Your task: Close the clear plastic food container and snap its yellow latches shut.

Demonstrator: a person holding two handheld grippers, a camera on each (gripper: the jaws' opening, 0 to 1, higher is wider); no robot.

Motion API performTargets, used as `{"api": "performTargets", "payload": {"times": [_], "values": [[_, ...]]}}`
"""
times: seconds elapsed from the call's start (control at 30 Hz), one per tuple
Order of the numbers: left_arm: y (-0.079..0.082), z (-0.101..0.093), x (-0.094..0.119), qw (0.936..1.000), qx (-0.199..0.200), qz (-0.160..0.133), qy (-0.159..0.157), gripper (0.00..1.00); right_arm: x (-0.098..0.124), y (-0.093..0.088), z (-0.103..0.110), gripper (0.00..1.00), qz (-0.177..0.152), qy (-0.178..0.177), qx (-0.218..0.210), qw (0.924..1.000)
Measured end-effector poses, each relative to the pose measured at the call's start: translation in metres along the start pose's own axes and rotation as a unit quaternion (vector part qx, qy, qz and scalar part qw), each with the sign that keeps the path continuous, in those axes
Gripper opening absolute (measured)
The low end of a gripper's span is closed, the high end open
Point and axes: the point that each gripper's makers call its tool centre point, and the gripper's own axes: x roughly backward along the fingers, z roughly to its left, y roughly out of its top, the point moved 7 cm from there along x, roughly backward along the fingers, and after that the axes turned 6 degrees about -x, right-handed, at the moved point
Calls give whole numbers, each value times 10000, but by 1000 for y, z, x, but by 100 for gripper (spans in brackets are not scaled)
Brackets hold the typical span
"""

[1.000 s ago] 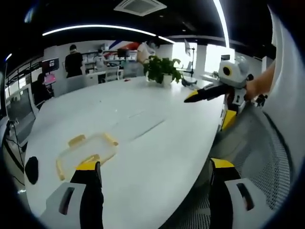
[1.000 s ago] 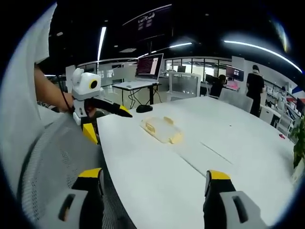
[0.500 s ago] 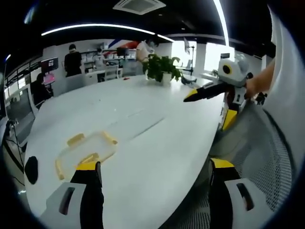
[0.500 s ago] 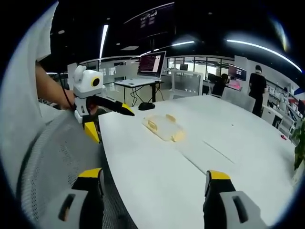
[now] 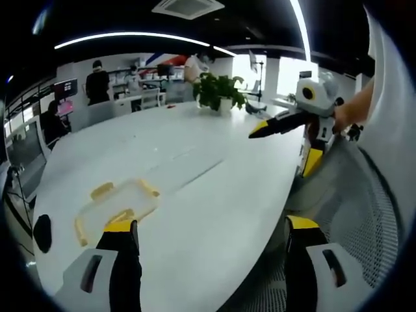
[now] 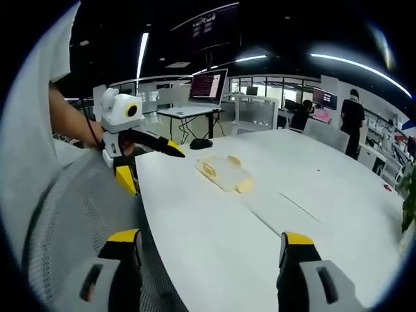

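Looking along my left jaws, I see the clear plastic container [image 5: 117,207] lying flat on the white table [image 5: 214,188], near the table's edge and just beyond the tip of the left-hand jaw of my left gripper [image 5: 211,234]. Its yellow latches [image 5: 103,190] stand out from its sides; whether the lid is pressed down I cannot tell. In the right gripper view the container [image 6: 224,174] sits well away across the table [image 6: 299,214], beyond the other gripper. My left gripper is released, its two yellow-tipped jaws spread wide with nothing between them, and it hangs over the near edge of the table, apart from the container. My right gripper [image 6: 211,242] is likewise released, jaws far apart and empty, hovering above the table edge and the grey mesh chair back [image 6: 71,214]. In the left gripper view the right gripper [image 5: 286,121] comes in from the right, held in a hand [image 5: 348,116] above the table edge, its black jaws with yellow tips pointing over the table. In the right gripper view the left gripper [image 6: 140,140] comes in from the left, held by a hand [image 6: 81,133], its tips pointing toward the container but apart from it. A potted plant [image 5: 220,93] stands at the far end of the table, a black mouse [image 6: 200,143] lies near the container, and people [image 5: 99,83] stand in the office behind.
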Motion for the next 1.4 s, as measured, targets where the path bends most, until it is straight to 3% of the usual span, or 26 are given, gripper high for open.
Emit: {"api": "performTargets", "payload": {"times": [0.77,1.4], "values": [[-5,11,-2,9999,-53,149,-30,90,-17,8,-8,85,154,199,163,9996],[-10,38,-5,9996,-54,276,87,88,-49,23,-22,84,239,468,277,9982]]}}
